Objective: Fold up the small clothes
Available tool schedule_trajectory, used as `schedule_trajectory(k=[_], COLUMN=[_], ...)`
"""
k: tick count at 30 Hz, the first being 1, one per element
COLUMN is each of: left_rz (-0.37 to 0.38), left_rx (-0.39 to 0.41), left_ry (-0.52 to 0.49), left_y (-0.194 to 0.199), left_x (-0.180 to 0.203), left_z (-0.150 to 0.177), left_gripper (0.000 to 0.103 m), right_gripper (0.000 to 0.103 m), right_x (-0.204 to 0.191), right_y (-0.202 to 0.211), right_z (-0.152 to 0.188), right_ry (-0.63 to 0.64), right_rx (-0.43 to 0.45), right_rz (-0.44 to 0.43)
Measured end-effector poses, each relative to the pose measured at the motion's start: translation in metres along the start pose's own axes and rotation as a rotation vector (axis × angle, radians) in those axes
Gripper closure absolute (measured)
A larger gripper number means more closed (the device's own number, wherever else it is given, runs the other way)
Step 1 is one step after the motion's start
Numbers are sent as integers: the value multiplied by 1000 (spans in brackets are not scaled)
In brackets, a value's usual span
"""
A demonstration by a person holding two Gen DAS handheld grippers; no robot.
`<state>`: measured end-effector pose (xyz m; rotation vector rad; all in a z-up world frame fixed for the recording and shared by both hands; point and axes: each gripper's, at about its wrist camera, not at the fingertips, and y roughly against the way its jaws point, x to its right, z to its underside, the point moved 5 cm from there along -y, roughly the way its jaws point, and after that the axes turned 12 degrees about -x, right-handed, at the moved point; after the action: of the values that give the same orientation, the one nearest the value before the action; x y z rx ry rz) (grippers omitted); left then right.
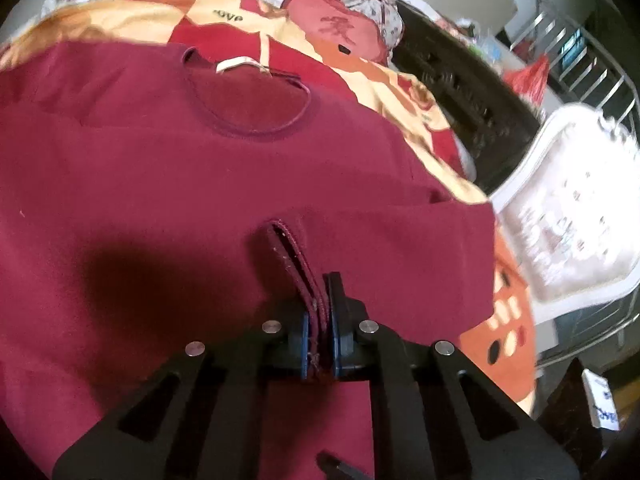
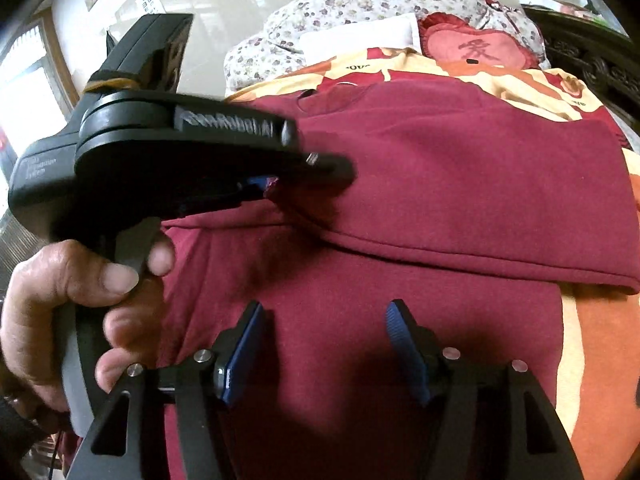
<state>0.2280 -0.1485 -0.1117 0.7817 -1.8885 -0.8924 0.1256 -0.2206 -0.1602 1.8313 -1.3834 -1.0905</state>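
A maroon shirt (image 1: 200, 184) lies spread on a patterned bedspread (image 1: 400, 92), one side already turned over its middle. The left gripper (image 1: 320, 320) is clamped on a stitched hem, apparently to carry that edge across as a fold. The right gripper (image 2: 324, 344) hovers above the cloth, fingers apart and empty, seemingly ready to pin or smooth.
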Motion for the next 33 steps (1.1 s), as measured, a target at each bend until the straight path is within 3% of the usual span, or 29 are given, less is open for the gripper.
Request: schedule_trajectory(k=[2,5,11,14,17,22,25,29,33], left_rz=[-4,38,-25,-61,-82,-145,-141,-175,-230], left_rx=[51,166,292,302,262,221,210,143,217], left_ry=[-50,-39,73,137,177,207,227,217,203], left_y=[23,72,139,153,142,116,104,95,122], left_x=[11,9,-53,-93,-121,-148,-156,-162,-161], left_z=[-5,-20,-27,-18,-5,8,14,20,25], left_gripper=[98,98,98,98,98,98,98,88,88], right_gripper=[41,41,40,40,40,39,39,39,40], right_x=[0,0,1,1,1,1,1,2,3], right_y=[0,1,0,0,0,-2,-2,-2,15], right_z=[0,0,0,0,0,-2,-2,-2,-3], right_ry=[-1,-1,0,-3,-1,-3,-3,-4,-24], right_rx=[1,1,0,1,0,-1,-2,-4,-7], right_rz=[-3,-5,-5,-7,-7,-9,-11,-13,-35])
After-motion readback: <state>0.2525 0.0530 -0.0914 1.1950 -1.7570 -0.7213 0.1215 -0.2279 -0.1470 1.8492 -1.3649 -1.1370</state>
